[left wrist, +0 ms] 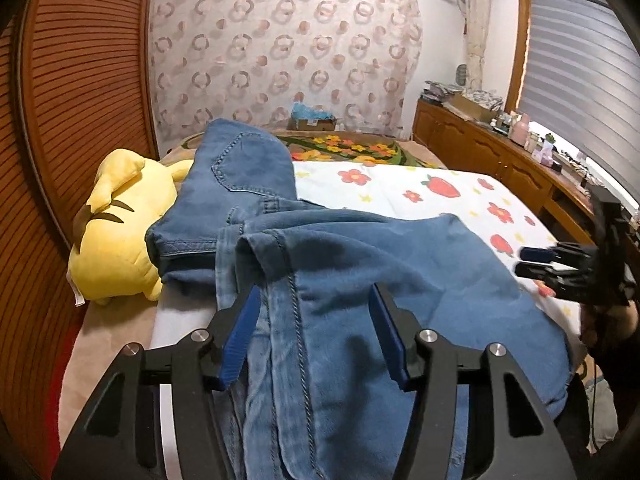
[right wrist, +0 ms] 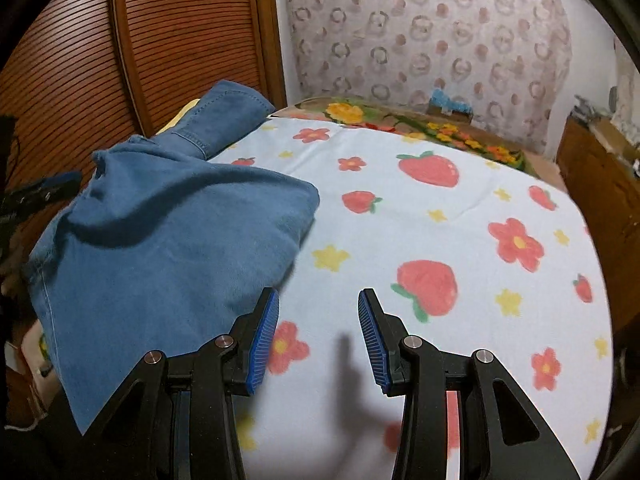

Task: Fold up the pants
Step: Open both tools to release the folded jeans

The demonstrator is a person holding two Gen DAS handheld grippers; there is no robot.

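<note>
Blue denim pants point(left wrist: 360, 264) lie bunched on the bed, one part draped up over a yellow plush toy point(left wrist: 116, 232). My left gripper point(left wrist: 316, 300) is open, its jaws on either side of a fold and seam of the denim, not closed on it. In the right wrist view the pants point(right wrist: 160, 232) lie to the left. My right gripper point(right wrist: 318, 304) is open and empty above the blanket point(right wrist: 440, 216), its left finger next to the denim's edge. The right gripper also shows in the left wrist view point(left wrist: 536, 262), just right of the pants.
The white blanket with strawberries and flowers point(left wrist: 420, 192) covers the bed. A brown slatted wardrobe door point(left wrist: 80, 80) stands on the left. A wooden dresser point(left wrist: 500, 156) with clutter runs along the right. A floral cover point(right wrist: 400, 120) lies at the bed's far end.
</note>
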